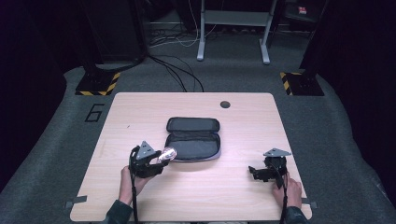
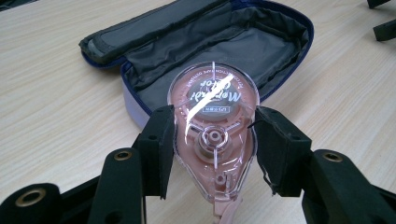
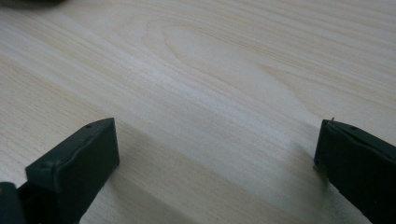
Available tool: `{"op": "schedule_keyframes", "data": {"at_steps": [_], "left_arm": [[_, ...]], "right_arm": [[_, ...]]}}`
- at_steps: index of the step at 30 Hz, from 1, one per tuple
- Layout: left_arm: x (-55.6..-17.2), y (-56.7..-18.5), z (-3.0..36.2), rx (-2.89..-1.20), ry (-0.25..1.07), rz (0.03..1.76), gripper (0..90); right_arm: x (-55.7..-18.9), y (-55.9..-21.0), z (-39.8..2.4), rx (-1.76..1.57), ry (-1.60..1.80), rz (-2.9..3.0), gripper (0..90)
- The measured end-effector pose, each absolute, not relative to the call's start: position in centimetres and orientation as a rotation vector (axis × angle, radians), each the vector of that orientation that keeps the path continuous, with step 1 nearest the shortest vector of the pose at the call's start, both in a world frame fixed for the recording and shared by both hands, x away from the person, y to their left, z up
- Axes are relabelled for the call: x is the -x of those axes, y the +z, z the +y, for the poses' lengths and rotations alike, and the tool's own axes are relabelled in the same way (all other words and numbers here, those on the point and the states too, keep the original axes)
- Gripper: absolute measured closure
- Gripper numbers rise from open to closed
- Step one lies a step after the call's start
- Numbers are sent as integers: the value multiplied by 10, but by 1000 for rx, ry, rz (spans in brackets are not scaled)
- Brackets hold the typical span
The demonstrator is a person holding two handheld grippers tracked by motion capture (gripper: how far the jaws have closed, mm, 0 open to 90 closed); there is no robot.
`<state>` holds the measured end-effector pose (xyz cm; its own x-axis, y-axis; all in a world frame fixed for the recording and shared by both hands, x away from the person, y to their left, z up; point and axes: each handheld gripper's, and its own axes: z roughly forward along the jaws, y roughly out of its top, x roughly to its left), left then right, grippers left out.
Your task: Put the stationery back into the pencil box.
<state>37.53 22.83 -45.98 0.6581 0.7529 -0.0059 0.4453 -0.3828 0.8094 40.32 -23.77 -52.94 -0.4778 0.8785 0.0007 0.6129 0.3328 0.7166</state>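
Two grippers are on my screens, and I start at the left. My left gripper (image 1: pixel 158 161) sits over the near-left part of the table (image 1: pixel 140 112), its hand (image 1: pixel 127 183) coming in from the near edge, nose aimed right and away towards the open pencil case (image 1: pixel 193 138). In the left gripper view its jaws stand about half apart with both pads pressed on the flanks of a clear pink correction tape dispenser (image 2: pixel 212 135), which is held flat side up, round end forward, narrow tip back towards me. The dispenser hangs just at the near-left rim of the case, whose grey lining lies open and bare beyond it. The case rests mid-table, lid folded back, with free wood on every side and a dark round hole (image 1: pixel 225 104) near the far edge. Further right, my right gripper (image 1: pixel 254 171) lies low near the table's right edge, well apart from the case, nose pointing left. Its jaws gape wide with bare woodgrain between them, gripping nothing
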Motion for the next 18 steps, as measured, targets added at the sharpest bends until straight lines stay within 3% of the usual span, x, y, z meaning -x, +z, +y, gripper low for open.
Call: {"op": "schedule_keyframes", "data": {"at_steps": [18], "left_arm": [[-399,-455,208,-2056,469,894,498]], "right_arm": [[-403,-529,-238,-1317,933,2219,0]]}}
